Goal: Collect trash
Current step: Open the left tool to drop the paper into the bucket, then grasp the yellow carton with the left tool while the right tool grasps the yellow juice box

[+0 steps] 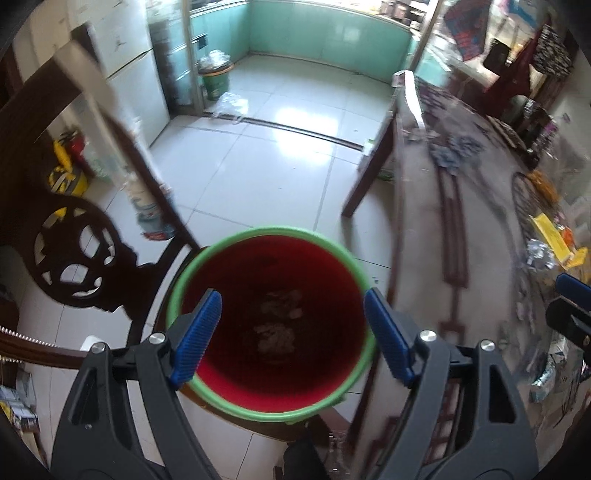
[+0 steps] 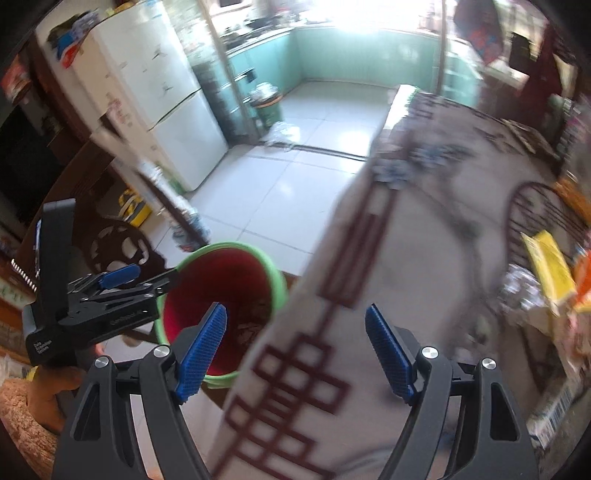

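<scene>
The left claw (image 1: 291,332) hangs apart and empty over the bin (image 1: 354,266); scraps, perhaps paper, lie inside. The right claw (image 2: 295,347) gapes empty above the counter's (image 2: 424,258) left edge.

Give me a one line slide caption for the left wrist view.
Open, empty left gripper poised over the red bin with crumpled trash at its bottom, beside the cluttered table.

- Daylight enters from the far window (image 2: 369,14), which is blown out to white in the right wrist view.
- Glare patch on the floor tiles (image 1: 295,122).
- Motion blur smears the worktop (image 2: 424,221) and its clutter; the gripper bodies remain sharp.
- Fisheye curvature bends lines near the edges; corners vignette black.
- Bin (image 1: 269,321) interior is dim.
</scene>
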The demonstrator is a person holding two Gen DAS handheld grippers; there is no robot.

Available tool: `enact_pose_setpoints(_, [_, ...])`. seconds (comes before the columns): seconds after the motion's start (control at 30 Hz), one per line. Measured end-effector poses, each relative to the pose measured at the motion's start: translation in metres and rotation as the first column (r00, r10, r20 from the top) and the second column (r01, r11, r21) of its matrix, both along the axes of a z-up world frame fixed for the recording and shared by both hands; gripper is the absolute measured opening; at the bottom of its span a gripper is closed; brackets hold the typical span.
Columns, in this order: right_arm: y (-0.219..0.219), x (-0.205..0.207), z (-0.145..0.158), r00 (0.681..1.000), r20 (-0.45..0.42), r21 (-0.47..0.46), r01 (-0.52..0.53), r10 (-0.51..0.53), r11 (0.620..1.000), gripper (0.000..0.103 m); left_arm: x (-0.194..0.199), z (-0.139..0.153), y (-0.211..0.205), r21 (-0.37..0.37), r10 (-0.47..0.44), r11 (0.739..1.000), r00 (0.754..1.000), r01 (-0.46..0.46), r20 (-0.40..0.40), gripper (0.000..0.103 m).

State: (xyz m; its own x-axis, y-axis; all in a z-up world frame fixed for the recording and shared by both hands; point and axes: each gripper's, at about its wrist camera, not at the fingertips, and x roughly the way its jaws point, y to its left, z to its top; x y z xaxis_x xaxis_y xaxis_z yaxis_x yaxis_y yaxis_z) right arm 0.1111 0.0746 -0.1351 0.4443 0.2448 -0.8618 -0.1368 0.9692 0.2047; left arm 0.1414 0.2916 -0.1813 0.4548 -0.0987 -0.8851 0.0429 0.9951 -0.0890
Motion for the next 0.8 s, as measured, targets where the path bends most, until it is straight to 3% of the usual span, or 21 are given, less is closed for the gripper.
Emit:
enact_pose_setpoints(0.17, [-0.064,-0.018,0.006,0.990,0.014,-0.011,0.138,-0.138,0.990,0.076,-0.006,0.008,-0.047,-0.008,-0.087,0.996,0.996,0.087,0.017,0.077])
enact_pose_setpoints(0.27, [-0.119,-0.030,0.013,0.965,0.039,-0.025,0.261,-0.260,0.965,0.080,-0.012,0.013,-0.080,-0.007,-0.137,0.991,0.990,0.137,0.026,0.077])
enact_pose_setpoints(0.33, [-0.172,-0.038,0.017,0.917,0.053,-0.030,0.396,-0.394,0.918,0.083,-0.017,0.017,-0.101,-0.009,-0.155,0.988,0.987,0.155,0.031,0.077])
enact_pose_setpoints(0.43, [-0.249,-0.042,0.015,0.822,0.052,-0.002,0.568,-0.567,0.823,0.085,-0.024,0.020,-0.133,-0.013,-0.166,0.986,0.985,0.166,0.042,0.077])
enact_pose_setpoints(0.47, [-0.279,-0.043,0.012,0.777,0.043,0.011,0.629,-0.629,0.778,0.085,-0.026,0.021,-0.142,-0.012,-0.165,0.986,0.985,0.166,0.040,0.077])
enact_pose_setpoints(0.57, [-0.334,-0.036,-0.002,0.697,-0.005,0.022,0.717,-0.717,0.697,0.085,-0.033,0.021,-0.178,-0.031,-0.174,0.984,0.985,0.174,0.018,0.077])
enact_pose_setpoints(0.7, [-0.371,-0.021,-0.029,0.664,-0.095,0.013,0.746,-0.742,0.666,0.085,-0.039,0.022,-0.220,-0.027,-0.186,0.982,0.983,0.186,0.013,0.077])
enact_pose_setpoints(0.8, [-0.376,-0.006,-0.041,0.700,-0.128,0.029,0.711,-0.703,0.702,0.087,-0.038,0.027,-0.253,-0.031,-0.198,0.980,0.980,0.198,0.020,0.077])
